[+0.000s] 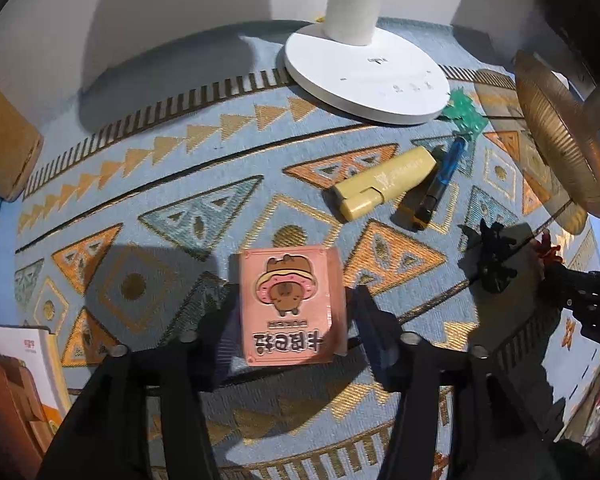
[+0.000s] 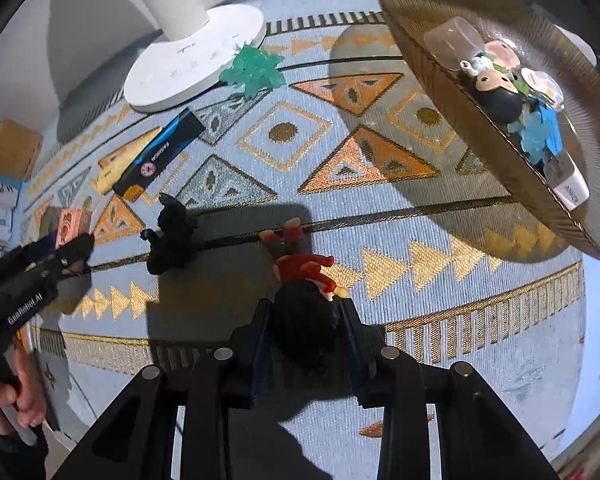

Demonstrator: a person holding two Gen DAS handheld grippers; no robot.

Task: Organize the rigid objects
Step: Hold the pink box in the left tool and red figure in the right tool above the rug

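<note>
Right wrist: gripper [image 2: 305, 334] pinched red figure [image 2: 303, 270]; left gripper [image 1: 290, 320] spread round pink box [image 1: 290, 304]. Few toys in tray [image 2: 480, 128]; several still out.

Pink capybara card box [image 1: 292, 304] flat on patterned cloth; red-clad, black-haired figurine [image 2: 306, 280] lying nearby.

Open stretch: patterned cloth surface [image 2: 380, 240] between the black figure [image 2: 170, 240] and the raised gold tray [image 2: 452, 92]; passable.

Obstacles:
- white lamp base [image 1: 364, 76], far edge, with a green plastic piece [image 1: 464, 114] against it
- yellow case [image 1: 384, 182] and black-blue stick [image 1: 440, 186], side by side
- pink card box [image 1: 292, 304], near centre
- books [image 1: 16, 376] and brown box [image 1: 6, 152], left margin
</note>
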